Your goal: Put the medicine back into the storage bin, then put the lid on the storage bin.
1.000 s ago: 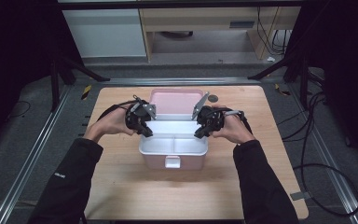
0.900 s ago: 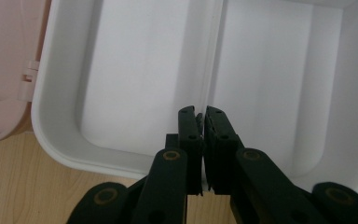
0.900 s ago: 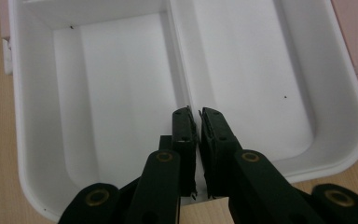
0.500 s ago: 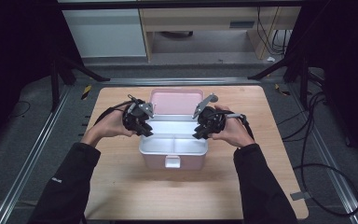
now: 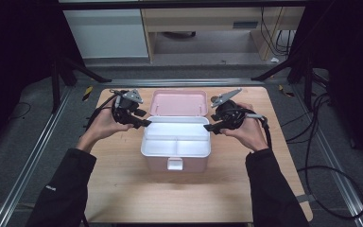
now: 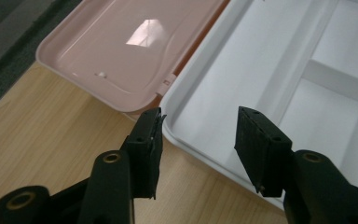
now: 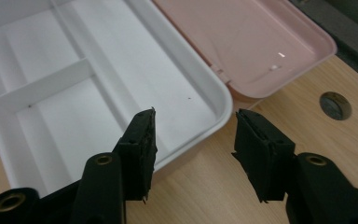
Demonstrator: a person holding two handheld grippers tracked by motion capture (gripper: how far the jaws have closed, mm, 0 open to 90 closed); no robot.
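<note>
**Pink box stands open mid-table, both grippers just off its tray corners**

Pink box (image 5: 176, 163) sits near the middle of the wooden table (image 5: 123, 189), its lid (image 5: 178, 103) flipped back flat toward the far edge and a white tray (image 5: 177, 138) resting in the top, divided into compartments. I can read no lettering on the box, lid or tray; a small pale mark on the person's left sleeve (image 5: 51, 188) is too tiny to make out.

The left gripper (image 5: 142, 123) hangs at the tray's far left corner. Its jaws have just been opening and stand apart, straddling the tray's rim (image 6: 177, 140) without the pads pressing on it. The right gripper (image 5: 211, 127) hangs at the far right corner, its jaws likewise just opened and apart, the rim (image 7: 223, 112) between them but not clamped.

Bare tabletop lies on both sides of the box and a wide strip in front of it. A round hole (image 7: 334, 105) in the wood sits just beside the lid's right corner. The lid's far edge stops close to the table's back edge.
</note>
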